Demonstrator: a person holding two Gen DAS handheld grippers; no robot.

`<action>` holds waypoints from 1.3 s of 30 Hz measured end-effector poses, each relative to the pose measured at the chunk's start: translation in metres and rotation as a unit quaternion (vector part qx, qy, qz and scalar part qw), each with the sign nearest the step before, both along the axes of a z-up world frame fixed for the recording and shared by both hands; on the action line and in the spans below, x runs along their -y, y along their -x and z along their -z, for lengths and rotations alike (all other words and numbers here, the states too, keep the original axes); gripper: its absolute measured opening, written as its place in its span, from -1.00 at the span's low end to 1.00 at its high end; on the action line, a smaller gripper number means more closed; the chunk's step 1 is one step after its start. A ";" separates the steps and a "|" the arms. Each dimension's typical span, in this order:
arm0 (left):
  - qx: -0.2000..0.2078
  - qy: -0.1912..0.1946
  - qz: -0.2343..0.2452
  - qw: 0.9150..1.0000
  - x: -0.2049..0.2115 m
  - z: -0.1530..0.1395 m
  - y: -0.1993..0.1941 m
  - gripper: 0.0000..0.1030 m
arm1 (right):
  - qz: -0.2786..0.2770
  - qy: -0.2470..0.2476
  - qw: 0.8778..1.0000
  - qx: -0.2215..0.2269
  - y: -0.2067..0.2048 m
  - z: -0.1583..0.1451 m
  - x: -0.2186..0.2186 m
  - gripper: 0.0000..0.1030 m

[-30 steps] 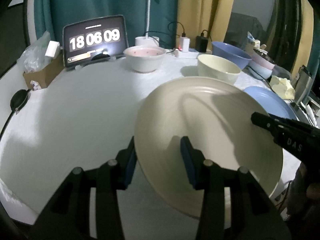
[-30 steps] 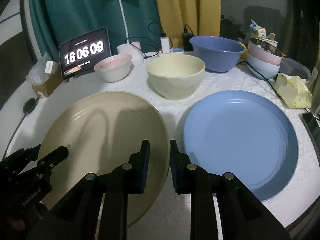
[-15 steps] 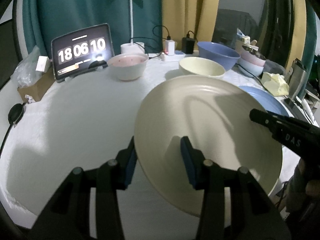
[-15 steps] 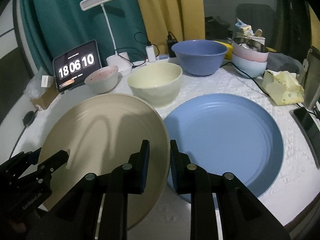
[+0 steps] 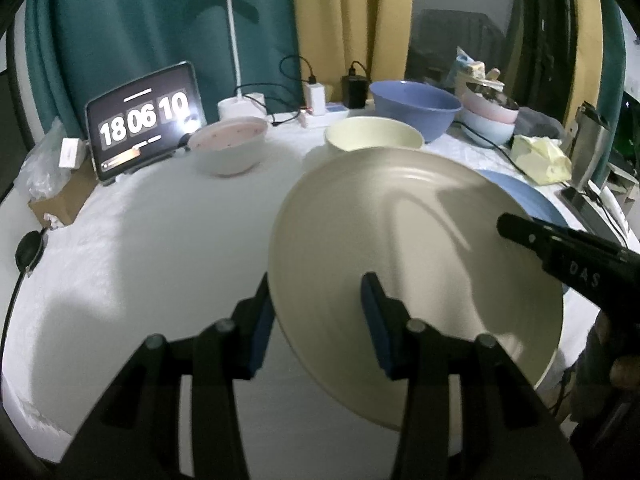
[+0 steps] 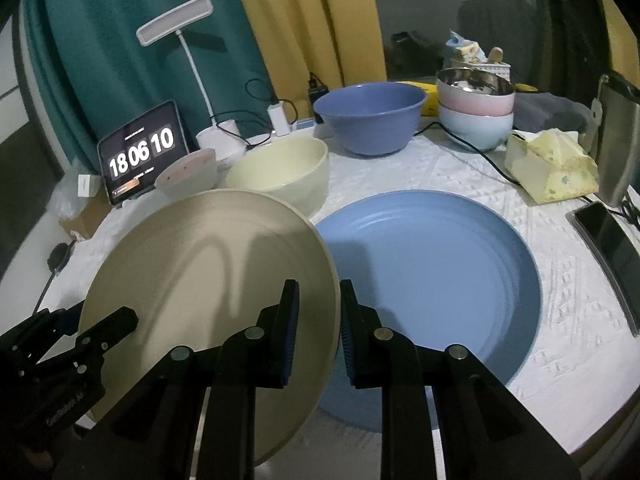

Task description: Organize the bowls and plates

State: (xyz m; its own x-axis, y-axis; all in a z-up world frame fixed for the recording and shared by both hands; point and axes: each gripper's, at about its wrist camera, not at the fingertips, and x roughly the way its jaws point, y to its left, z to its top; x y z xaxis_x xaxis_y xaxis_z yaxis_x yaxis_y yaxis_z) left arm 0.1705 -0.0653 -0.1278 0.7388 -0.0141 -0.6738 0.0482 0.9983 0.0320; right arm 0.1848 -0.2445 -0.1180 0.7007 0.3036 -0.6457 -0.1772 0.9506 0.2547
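Both grippers are shut on a large beige plate (image 5: 420,264) held above the white table. My left gripper (image 5: 318,312) clamps its left rim; my right gripper (image 6: 318,332) clamps its right rim, the plate (image 6: 208,280) tilted. The plate's right edge hangs over the left rim of a blue plate (image 6: 436,280) that lies flat on the table, partly hidden in the left wrist view (image 5: 528,196). Behind stand a cream bowl (image 6: 280,174), a blue bowl (image 6: 370,118), and a pink-speckled white bowl (image 5: 228,150).
A tablet clock (image 5: 144,124) and a desk lamp (image 5: 230,40) with chargers and cables stand at the back. Stacked pink and pale blue bowls (image 6: 476,116), a yellow tissue pack (image 6: 552,172), a steel flask (image 6: 618,140) and a phone (image 6: 612,248) crowd the right side.
Both grippers have lifted the beige plate and carried it right, so its edge now overlaps the blue plate. The grips have not changed.
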 end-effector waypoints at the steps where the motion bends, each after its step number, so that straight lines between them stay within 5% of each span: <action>1: -0.001 -0.001 0.002 1.000 0.003 0.000 -0.001 -0.15 | 0.001 -0.001 1.000 0.000 -0.001 0.000 0.003 -0.58; 39: -0.043 0.013 0.053 0.998 0.108 0.021 -0.066 -0.15 | 0.060 0.001 0.998 -0.021 -0.040 0.017 0.113 -0.58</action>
